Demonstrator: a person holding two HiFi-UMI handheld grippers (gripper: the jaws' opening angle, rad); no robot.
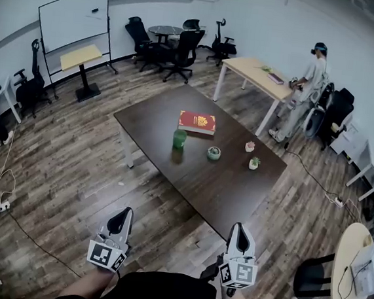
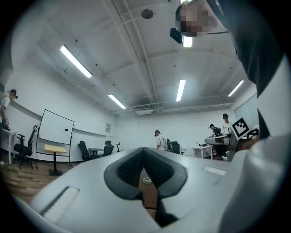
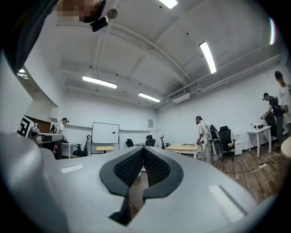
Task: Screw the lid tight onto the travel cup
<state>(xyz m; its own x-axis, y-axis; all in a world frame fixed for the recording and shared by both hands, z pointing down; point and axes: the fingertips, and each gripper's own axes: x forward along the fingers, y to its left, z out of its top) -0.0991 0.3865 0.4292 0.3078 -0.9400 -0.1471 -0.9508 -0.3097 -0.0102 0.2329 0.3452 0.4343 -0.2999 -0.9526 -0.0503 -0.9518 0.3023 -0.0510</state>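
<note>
Head view has both claws low at the near edge, each in one of the person's hands, over the wood floor and short of the counter. The left claw [image 1: 125, 212] is clenched with nothing in it. The left gripper view shows its two dark pads [image 2: 129, 166] meeting at the tip, with only a narrow slit lower down. The right claw [image 1: 239, 228] is clenched and empty as well, and the right gripper view shows its pads [image 3: 157, 166] pressed together at the front.

Ahead of both claws stands the dark brown counter [image 1: 223, 188], its near corner closest to the right claw. Well beyond the claws, about midway between them, the green cup [image 1: 179, 138] stands upright on the counter. Just to its right, apart from it, lies a small round lid [image 1: 213, 153], also visible through the slit of the left claw [image 2: 146, 179]. Behind the cup a red book [image 1: 197, 122] lies flat. Farther right of the lid are two small potted plants [image 1: 254, 163].

Far past the counter, a person [image 1: 305, 84] stands by a light wooden table [image 1: 254, 72], with a whiteboard [image 1: 74, 18] off to the far left.
</note>
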